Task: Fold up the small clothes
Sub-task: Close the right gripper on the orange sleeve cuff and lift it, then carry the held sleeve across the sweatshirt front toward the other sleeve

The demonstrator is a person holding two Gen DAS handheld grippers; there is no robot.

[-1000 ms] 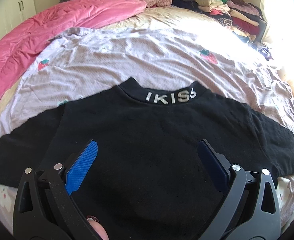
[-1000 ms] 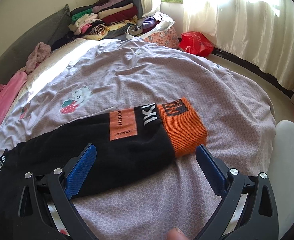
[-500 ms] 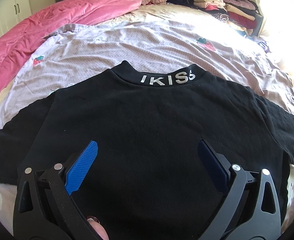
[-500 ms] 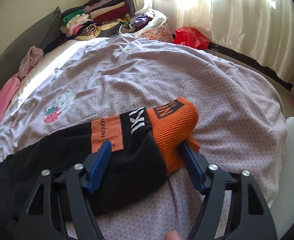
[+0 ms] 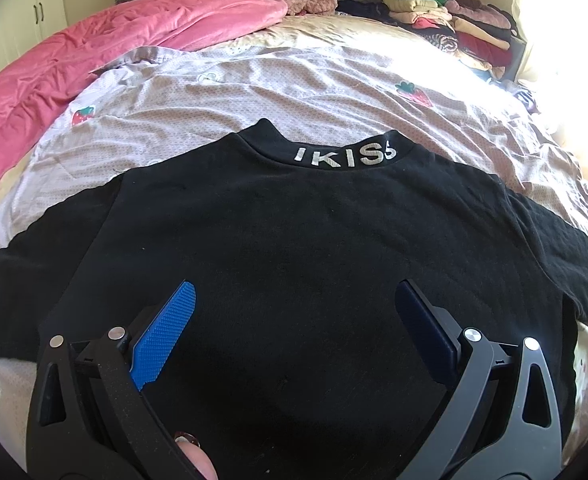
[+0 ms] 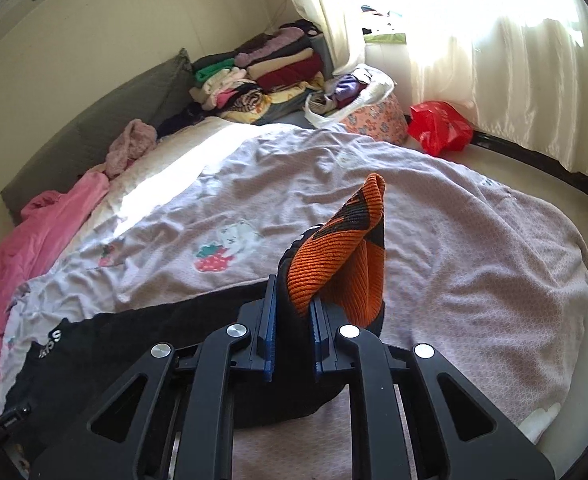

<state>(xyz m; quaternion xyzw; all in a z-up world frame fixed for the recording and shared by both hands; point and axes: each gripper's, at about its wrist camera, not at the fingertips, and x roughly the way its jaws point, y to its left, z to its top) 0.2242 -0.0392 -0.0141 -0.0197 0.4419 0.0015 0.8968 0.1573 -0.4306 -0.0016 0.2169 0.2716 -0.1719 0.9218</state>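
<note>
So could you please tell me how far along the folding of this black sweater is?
Early. Done: the black sweater lies spread flat, back up, on the lilac bedsheet. In hand: the right gripper is shut on the sleeve at its orange cuff, which stands up off the sheet. The left gripper hangs open over the sweater's body. Left: fold in both sleeves, then the body; no fold shows yet.

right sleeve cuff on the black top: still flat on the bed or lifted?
Lifted. The right gripper is shut on the sleeve, and the orange cuff stands up above the bedsheet.
</note>
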